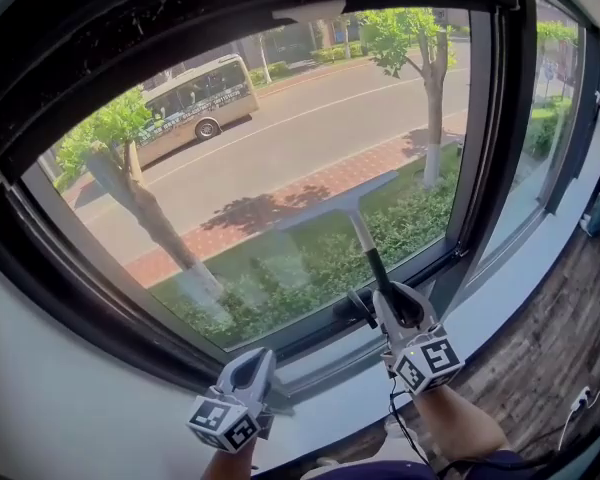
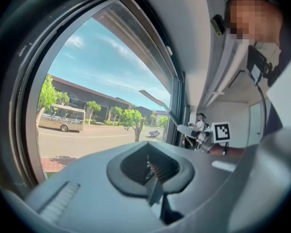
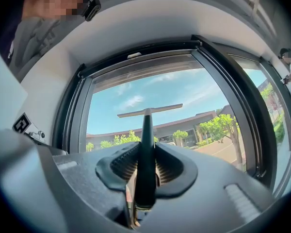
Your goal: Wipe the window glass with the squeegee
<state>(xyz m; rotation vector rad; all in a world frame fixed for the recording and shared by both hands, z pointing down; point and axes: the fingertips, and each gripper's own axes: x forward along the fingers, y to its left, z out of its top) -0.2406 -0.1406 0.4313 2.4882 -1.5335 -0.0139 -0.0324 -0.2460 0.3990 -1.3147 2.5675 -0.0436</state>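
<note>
The right gripper [image 1: 395, 303] sits at about 5 o'clock in the head view, its jaws clenched on the dark handle of the squeegee [image 1: 365, 250]. From the jaws the handle runs up toward 11 o'clock, and its pale blade [image 1: 340, 200] lies across the middle of the window glass [image 1: 280, 158], ends pointing roughly to 8 and 2 o'clock (whether the rubber is truly pressed onto the pane cannot be told). In the right gripper view the handle stands straight up at 12 o'clock between the ribbed pads. The left gripper [image 1: 248, 373] hangs low at 7 o'clock over the white sill [image 1: 525, 283], jaws drawn together on nothing. Outside, a bus [image 1: 185, 103] stands at 10 o'clock.
</note>
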